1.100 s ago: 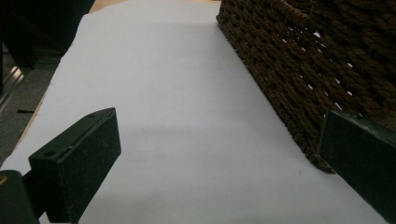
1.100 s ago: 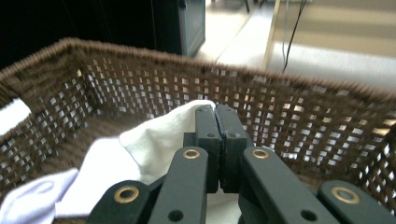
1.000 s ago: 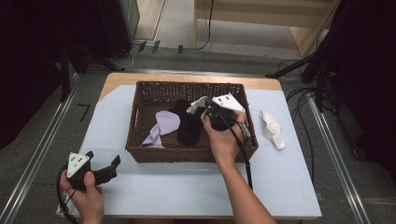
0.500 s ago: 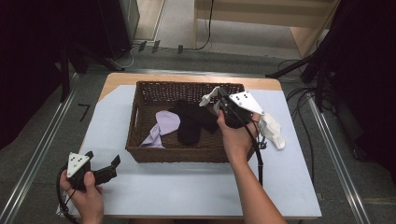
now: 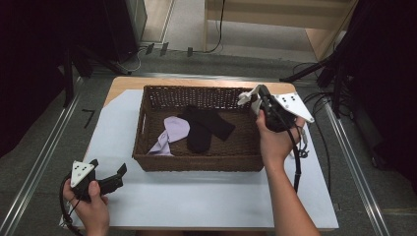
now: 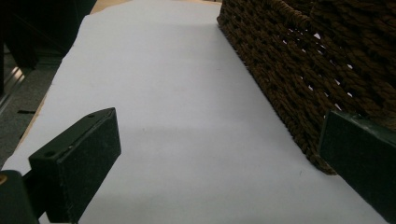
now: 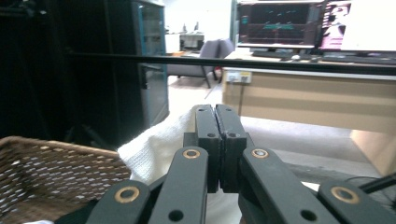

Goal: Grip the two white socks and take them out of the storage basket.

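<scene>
Moved right since the earlier frame: right tongs (image 5: 256, 94), from above the basket's (image 5: 196, 164) inside to its right rear corner.

Right tongs: clenched. In the right gripper view the jaws meet with no gap, and the white sock (image 7: 154, 149) bulges out to their left and below, so it is judged pinched low in the jaws.

White sock (image 5: 244, 97): in the air at the jaw tips, just over the basket's right rear rim. The visible part is short and bunched. It points from the tips back toward the basket's inside, with the long axis roughly along the rear wall. The rest is hidden, so toe and cuff cannot be told apart.

Left tongs (image 5: 108, 167): released, jaws wide apart, low on the mat (image 5: 196, 196) off the basket's front left corner.

Basket contents: black socks (image 5: 204, 128) at centre, with a lilac sock (image 5: 172, 130) touching them on the left.

Risks:
- The grip looks thin, so a quick swing could shake the sock loose to fall back inside.
- The trailing end may snag on the wicker rim.
</scene>
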`<state>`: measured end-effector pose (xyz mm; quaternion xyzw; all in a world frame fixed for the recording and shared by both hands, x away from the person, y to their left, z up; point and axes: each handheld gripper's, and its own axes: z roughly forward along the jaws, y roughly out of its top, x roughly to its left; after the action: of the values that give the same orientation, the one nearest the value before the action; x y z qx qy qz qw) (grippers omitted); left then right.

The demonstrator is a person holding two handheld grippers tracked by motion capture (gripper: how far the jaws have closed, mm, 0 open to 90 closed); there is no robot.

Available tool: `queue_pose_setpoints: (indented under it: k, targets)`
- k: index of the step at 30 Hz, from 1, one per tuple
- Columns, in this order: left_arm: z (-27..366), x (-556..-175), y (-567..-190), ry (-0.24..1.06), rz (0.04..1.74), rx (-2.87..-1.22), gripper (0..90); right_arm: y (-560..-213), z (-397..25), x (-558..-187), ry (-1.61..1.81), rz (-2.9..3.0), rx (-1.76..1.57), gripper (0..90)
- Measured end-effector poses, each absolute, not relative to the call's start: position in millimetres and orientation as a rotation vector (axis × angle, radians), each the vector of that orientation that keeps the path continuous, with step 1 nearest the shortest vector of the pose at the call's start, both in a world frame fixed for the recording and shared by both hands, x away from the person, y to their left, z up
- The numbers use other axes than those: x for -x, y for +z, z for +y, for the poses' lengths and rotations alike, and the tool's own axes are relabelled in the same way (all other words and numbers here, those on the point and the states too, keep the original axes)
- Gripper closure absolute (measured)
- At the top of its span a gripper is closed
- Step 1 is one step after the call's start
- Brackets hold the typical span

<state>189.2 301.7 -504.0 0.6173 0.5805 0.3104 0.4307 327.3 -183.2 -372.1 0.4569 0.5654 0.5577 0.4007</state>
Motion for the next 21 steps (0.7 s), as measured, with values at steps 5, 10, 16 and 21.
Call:
queue_pose_setpoints:
  k: [5,10,16,21]
  targets:
    - [301,-189,-504,0.776,1.449,-1.541,0.2,-371,-206,-324,1.389,1.398,-1.188,89.5]
    - [301,-189,-504,0.781,1.444,-1.537,0.2,-378,-229,-322,1.35,1.375,-1.21,89.4]
    - [301,-189,-504,0.781,1.446,-1.54,0.3,-400,-257,-319,1.283,1.356,-1.289,89.5]
    - [301,-189,-504,0.781,1.446,-1.542,0.2,-425,-273,-319,1.219,1.367,-1.341,89.4]
